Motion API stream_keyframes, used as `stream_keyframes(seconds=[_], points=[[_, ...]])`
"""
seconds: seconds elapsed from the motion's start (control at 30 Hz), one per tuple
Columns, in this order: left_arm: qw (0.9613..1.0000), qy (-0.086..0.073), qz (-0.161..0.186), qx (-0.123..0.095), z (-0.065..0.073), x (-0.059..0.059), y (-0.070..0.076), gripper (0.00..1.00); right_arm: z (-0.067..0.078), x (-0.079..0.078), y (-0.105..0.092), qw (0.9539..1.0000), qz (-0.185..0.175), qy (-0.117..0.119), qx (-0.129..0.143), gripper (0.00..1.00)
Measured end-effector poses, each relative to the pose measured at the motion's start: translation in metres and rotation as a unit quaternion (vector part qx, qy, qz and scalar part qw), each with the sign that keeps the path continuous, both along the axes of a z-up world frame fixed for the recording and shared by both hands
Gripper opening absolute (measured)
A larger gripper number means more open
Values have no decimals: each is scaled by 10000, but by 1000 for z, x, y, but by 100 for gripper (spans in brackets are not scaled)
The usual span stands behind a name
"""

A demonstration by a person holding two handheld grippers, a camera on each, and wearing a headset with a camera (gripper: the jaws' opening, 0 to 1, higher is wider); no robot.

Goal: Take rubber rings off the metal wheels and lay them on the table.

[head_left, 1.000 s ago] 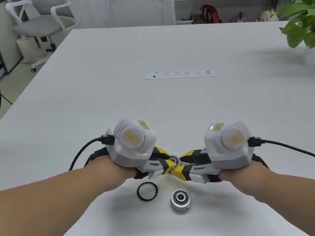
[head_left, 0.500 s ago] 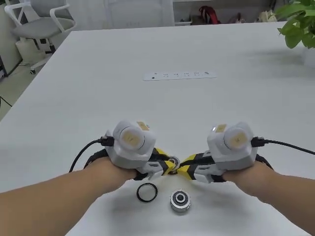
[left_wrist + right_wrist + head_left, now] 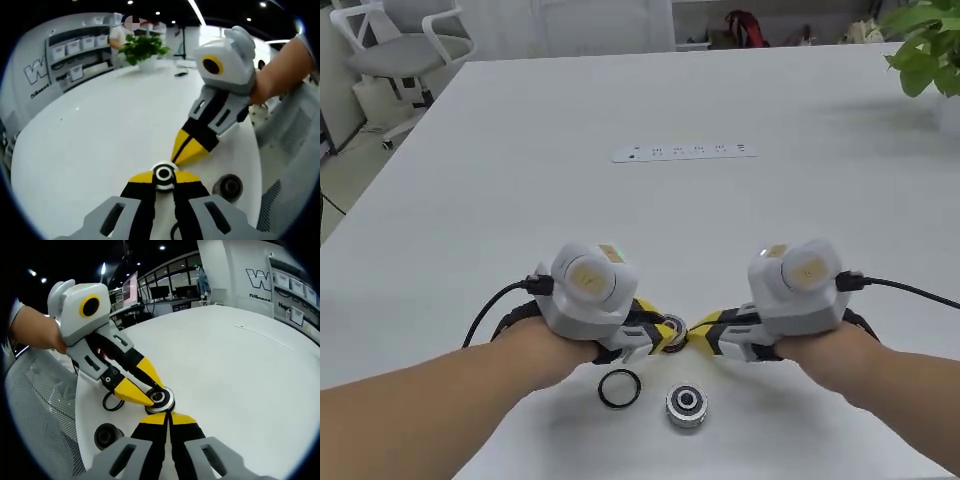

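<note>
White tabletop (image 3: 520, 150) stretches away behind the left gripper (image 3: 658, 338), clamped on a metal wheel (image 3: 164, 173) held close to the person, while the right gripper (image 3: 168, 416), jaws pressed together, points straight at the wheel's rim from the right, tips touching it.

Left tongs (image 3: 663, 337) and right tongs (image 3: 693, 336) black with yellow tips, rounded pale grey housings (image 3: 585, 287), black cables (image 3: 910, 291), bare forearms (image 3: 420, 410)

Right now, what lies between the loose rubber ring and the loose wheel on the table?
Nothing. In the head view a bare strip of table separates the rubber ring from the loose wheel; they do not touch.
</note>
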State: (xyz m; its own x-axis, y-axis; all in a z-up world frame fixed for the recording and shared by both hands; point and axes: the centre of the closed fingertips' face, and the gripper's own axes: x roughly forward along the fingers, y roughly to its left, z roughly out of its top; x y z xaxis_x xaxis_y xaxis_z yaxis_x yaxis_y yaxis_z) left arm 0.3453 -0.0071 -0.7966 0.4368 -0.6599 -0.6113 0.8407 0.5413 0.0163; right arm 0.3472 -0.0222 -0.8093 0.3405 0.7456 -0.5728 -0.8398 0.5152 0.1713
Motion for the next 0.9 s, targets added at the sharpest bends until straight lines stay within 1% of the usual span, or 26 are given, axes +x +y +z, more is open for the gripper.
stream_keyframes(seconds=[0.17, 0.37, 0.4, 0.43, 0.47, 0.53, 0.63, 0.7, 0.8, 0.9], points=[[10000, -4, 15, 7, 0, 0, 0, 13, 2, 0, 0, 9996, -150, 177, 142, 0], [10000, 6, 18, 26, 0, 0, 0, 12, 5, 5, -1, 9981, -389, 308, 372, 0], [10000, 0, 25, 33, 0, 0, 0, 12, 7, 6, -1, 9975, -451, 320, 440, 0], [10000, -4, 30, 37, 0, 0, 0, 12, 9, 8, 1, 9963, -535, 370, 568, 0], [10000, -10, 33, 44, 0, 0, 0, 12, 10, 7, 1, 9958, -559, 398, 602, 0], [10000, -17, 42, 52, 0, 1, 0, 12, 10, 7, 1, 9961, -563, 384, 569, 0], [10000, -22, 45, 62, 0, 1, 0, 12, 12, 6, 4, 9951, -593, 440, 652, 0], [9999, -32, 43, 87, 0, 1, 0, 12, 12, 6, 4, 9961, -553, 367, 583, 0], [9999, -44, 52, 143, 0, 1, 0, 12, 12, 5, 4, 9953, -575, 437, 642, 0], [9998, -47, 54, 188, -1, 1, 0, 12, 13, 5, 6, 9960, -514, 399, 618, 0]])
